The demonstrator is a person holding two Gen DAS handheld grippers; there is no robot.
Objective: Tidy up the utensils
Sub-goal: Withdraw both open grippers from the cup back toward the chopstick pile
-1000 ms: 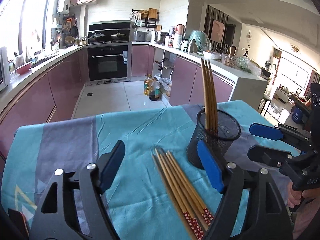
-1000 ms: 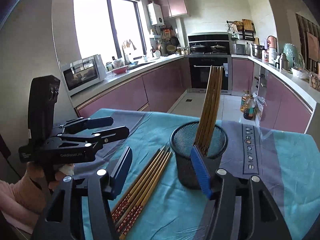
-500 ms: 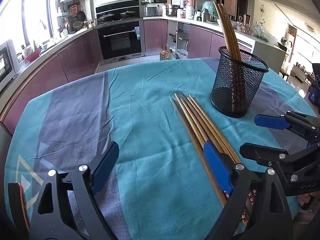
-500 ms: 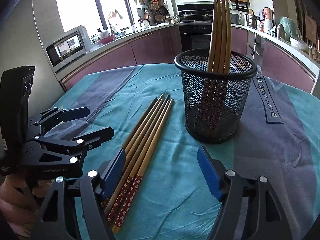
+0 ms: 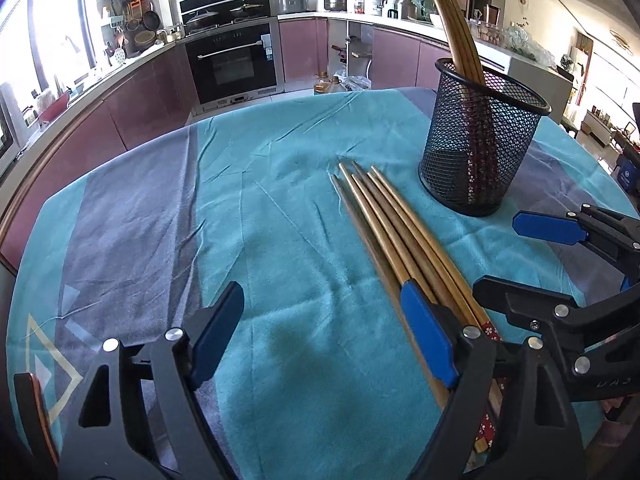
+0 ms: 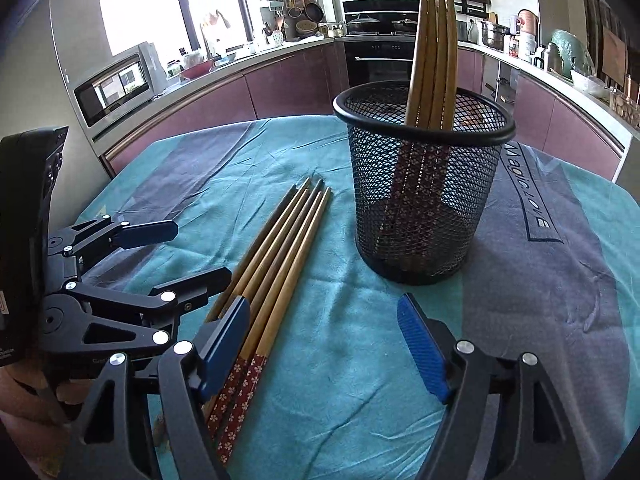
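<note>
Chopsticks (image 6: 276, 264) lie bundled on the counter (image 5: 280, 240) beside the cup (image 6: 420, 184). Left gripper (image 5: 320, 332) and right gripper (image 6: 324, 344) are closing, nothing between (each straddles only cloth). Risk: closing there catches cloth or scatters the bundle.

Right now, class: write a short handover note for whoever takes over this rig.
Left tongs: closing, nothing between them; the right-hand finger lies over the loose chopsticks.
Right tongs: closing, empty; loose chopsticks just inside the left-hand finger.
Things: mesh holder upright on the teal cloth, loose chopsticks flat beside it.
Done: several chopsticks in the holder.
Left: grip the loose bundle and stand it in the holder.
</note>
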